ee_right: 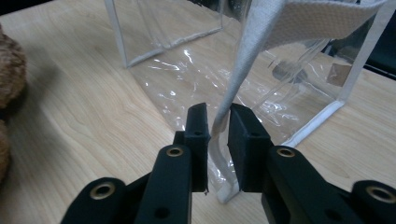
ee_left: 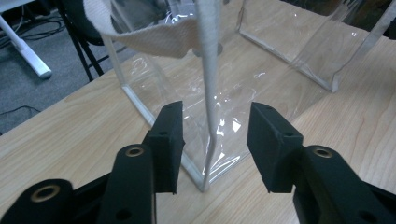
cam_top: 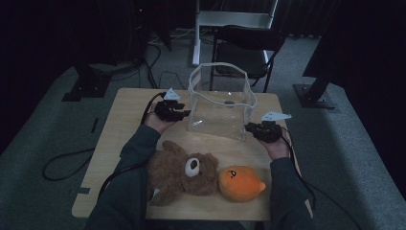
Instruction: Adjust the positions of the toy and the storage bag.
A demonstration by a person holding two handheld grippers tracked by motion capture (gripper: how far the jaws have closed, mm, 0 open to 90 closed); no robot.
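A clear plastic bag (cam_top: pixel 220 103) with white trim stands open-topped on the wooden table (cam_top: pixel 124 110). My left gripper (cam_top: pixel 184 114) is at the bag's near left corner. In the left gripper view its jaws (ee_left: pixel 215 111) stand open on either side of the white corner seam (ee_left: pixel 208 70), not touching it. At the bag's near right corner, my right gripper (cam_top: pixel 249 127) is shut on the white seam (ee_right: pixel 233 88), which sits pinched between its pads (ee_right: pixel 217 112). A brown teddy bear (cam_top: pixel 184 172) and an orange plush toy (cam_top: pixel 239 183) lie at the table's near edge between my forearms.
A dark chair (cam_top: pixel 246 48) stands just behind the table's far edge. Cables trail over the grey floor at the left (cam_top: pixel 67 165). The bear's brown fur (ee_right: pixel 9 70) shows at the left edge of the right gripper view.
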